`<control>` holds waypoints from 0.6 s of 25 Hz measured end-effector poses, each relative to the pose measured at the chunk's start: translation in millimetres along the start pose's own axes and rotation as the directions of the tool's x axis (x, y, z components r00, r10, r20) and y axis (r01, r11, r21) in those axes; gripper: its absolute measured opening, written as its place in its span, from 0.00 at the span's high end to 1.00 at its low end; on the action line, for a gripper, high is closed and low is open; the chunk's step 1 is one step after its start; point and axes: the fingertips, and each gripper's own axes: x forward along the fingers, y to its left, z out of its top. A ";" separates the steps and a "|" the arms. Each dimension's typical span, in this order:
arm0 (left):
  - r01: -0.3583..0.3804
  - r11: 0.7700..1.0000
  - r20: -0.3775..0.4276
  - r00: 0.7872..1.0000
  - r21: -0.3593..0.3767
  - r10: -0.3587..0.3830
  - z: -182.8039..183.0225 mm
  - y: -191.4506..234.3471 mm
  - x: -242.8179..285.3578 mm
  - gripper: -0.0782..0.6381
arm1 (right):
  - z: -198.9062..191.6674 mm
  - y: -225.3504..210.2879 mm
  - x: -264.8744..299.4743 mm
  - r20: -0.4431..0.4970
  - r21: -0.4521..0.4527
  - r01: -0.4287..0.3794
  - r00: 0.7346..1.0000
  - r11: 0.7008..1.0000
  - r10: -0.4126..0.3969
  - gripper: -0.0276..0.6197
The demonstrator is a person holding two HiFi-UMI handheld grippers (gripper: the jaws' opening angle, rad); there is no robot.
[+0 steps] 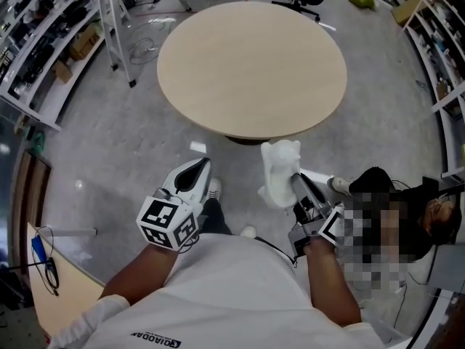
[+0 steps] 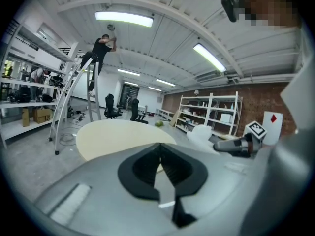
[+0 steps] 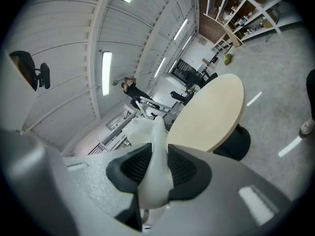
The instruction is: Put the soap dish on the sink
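The right gripper [image 1: 302, 193] has its jaws partway closed, clamped on the thin edge of the white moulded plastic soap dish [image 3: 153, 181]. The dish juts ahead of it, seemingly gripped for carrying, and no sink shows. The left gripper [image 2: 160, 173] alongside has its jaws together and holds nothing.

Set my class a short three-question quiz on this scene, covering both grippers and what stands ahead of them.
1. True or false: the left gripper holds the soap dish.
2. What stands ahead in the head view? A) a round table B) a sink C) a fridge
3. Fill in: the right gripper has its jaws shut on the ____.
Key: 1 false, its jaws are together with nothing between them; 2 A; 3 soap dish.
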 end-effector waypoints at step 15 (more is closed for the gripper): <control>0.038 0.999 -0.039 0.999 0.018 -0.037 14.9 46.9 59.3 0.88 | 17.5 -20.4 60.7 -0.031 0.024 0.073 0.997 0.997 -0.072 0.80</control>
